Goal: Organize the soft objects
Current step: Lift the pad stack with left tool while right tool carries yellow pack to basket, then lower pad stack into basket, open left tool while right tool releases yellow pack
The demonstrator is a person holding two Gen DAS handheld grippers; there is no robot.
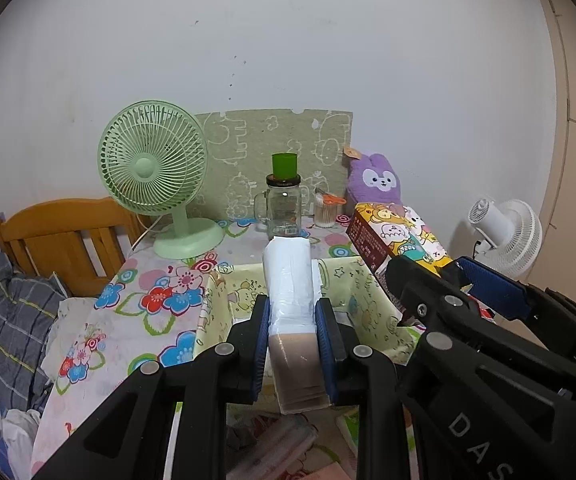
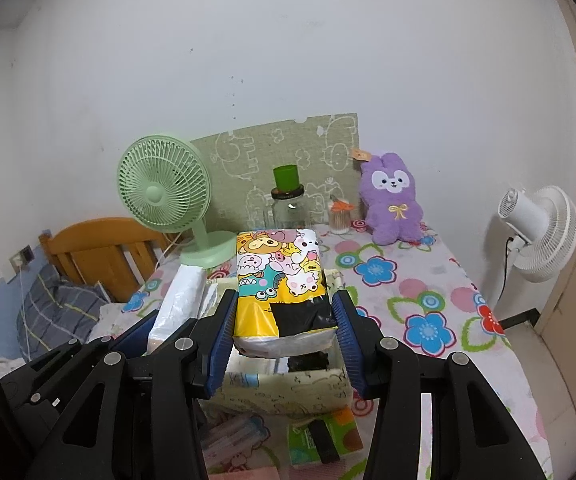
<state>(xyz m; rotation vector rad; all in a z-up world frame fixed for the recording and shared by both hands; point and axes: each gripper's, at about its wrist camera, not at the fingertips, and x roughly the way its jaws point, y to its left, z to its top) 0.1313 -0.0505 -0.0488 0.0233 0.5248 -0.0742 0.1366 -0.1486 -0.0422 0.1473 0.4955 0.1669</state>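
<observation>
While both claws clamp tissue packs, the two packs hang over the pale yellow cartoon-print fabric bin (image 1: pixel 223 292) on the flowered tablecloth (image 2: pixel 416 280).

Left gripper (image 1: pixel 292 344) has its blue pads pressed on either side of a white plastic-wrapped tissue pack (image 1: pixel 290 276) with a brownish near end, held above the bin's opening. Right gripper (image 2: pixel 283 328) squeezes the yellow cartoon-animal tissue pack (image 2: pixel 279 276) just beside it, also over the bin. Behind stand a green desk fan (image 2: pixel 163 196), a glass jar with a green cup on top (image 1: pixel 283 204) and a purple plush rabbit (image 2: pixel 392 200).
</observation>
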